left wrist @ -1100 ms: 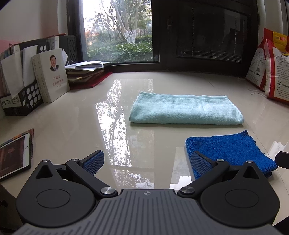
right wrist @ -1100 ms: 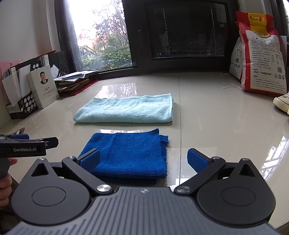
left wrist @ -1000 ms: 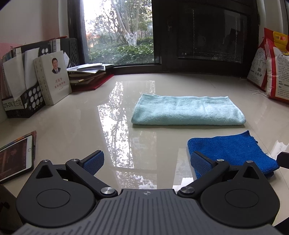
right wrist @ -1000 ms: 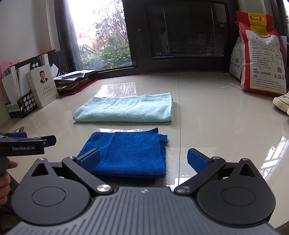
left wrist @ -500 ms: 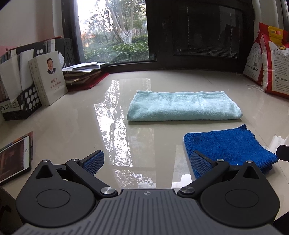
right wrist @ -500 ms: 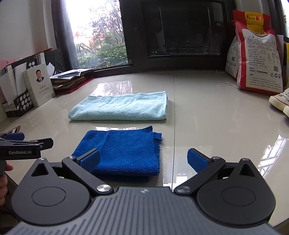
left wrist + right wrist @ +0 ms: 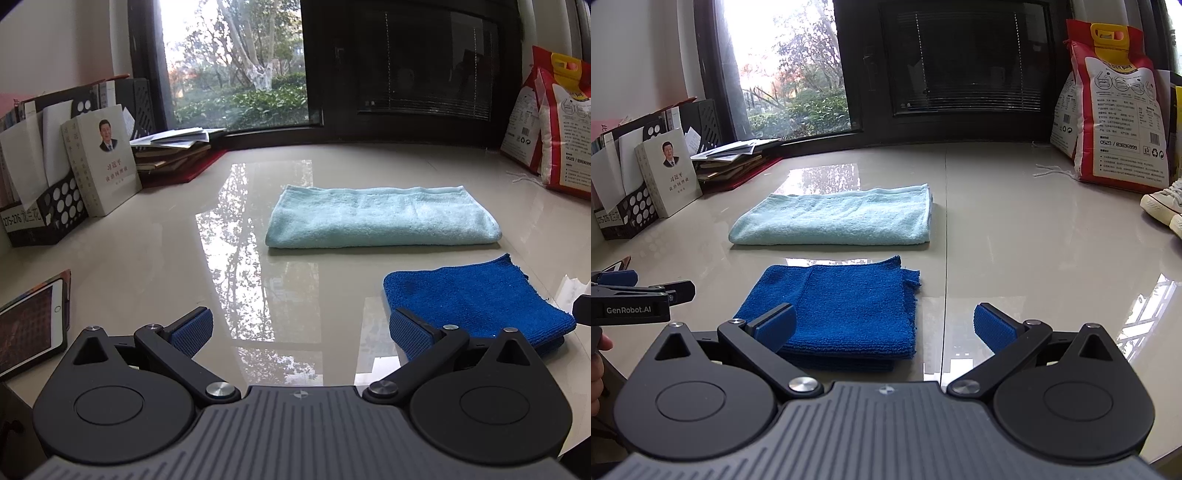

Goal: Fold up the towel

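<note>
A blue towel (image 7: 846,306) lies folded into a small square on the glossy pale surface, near its front edge; in the left wrist view the blue towel (image 7: 476,295) sits at lower right. Behind it lies a light blue towel (image 7: 834,218), folded into a long rectangle, seen as the light blue towel (image 7: 380,218) from the left. My right gripper (image 7: 884,326) is open just before the blue towel, holding nothing. My left gripper (image 7: 301,326) is open over bare surface to the left of the blue towel, and shows at the left edge as the left gripper (image 7: 653,291).
Books and a black file holder (image 7: 48,210) line the left side, with a stack of books (image 7: 173,155) behind. A tablet (image 7: 29,325) lies at the near left. Rice bags (image 7: 1119,122) and white shoes (image 7: 1163,206) stand at the right. A window (image 7: 790,74) is behind.
Both grippers have shifted only slightly, drifting a little back from the towels. Both stay open; the towels have not moved.
</note>
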`<act>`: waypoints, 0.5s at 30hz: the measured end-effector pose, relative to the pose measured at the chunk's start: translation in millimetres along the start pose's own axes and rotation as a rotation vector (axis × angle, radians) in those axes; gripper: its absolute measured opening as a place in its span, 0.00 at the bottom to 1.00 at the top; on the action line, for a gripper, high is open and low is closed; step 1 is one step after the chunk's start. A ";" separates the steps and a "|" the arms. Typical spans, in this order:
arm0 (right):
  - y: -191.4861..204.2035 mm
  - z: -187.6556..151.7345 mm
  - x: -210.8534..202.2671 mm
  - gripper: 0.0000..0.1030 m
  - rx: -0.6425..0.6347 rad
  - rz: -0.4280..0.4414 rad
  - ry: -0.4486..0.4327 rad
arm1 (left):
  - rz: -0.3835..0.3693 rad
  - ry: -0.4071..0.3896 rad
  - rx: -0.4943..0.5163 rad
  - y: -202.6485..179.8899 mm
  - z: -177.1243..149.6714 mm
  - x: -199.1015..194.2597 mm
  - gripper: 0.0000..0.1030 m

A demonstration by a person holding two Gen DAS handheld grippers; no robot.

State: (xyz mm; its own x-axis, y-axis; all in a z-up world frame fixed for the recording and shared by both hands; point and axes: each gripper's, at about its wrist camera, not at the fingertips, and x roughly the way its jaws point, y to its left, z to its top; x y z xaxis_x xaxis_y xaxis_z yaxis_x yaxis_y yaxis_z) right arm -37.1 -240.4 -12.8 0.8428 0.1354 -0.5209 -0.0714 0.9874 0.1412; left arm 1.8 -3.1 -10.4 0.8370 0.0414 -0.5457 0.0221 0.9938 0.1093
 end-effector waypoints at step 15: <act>0.7 -1.5 2.3 0.99 -0.004 -0.004 0.007 | 0.015 0.001 0.027 0.2 -3.2 0.4 1.00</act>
State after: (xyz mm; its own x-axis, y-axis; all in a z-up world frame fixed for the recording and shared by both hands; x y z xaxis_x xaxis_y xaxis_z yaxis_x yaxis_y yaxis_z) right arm -36.0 -239.3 -15.2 0.8392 0.1320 -0.5276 -0.0700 0.9882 0.1359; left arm 0.4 -2.5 -13.2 0.8367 0.0563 -0.5447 0.0245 0.9899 0.1399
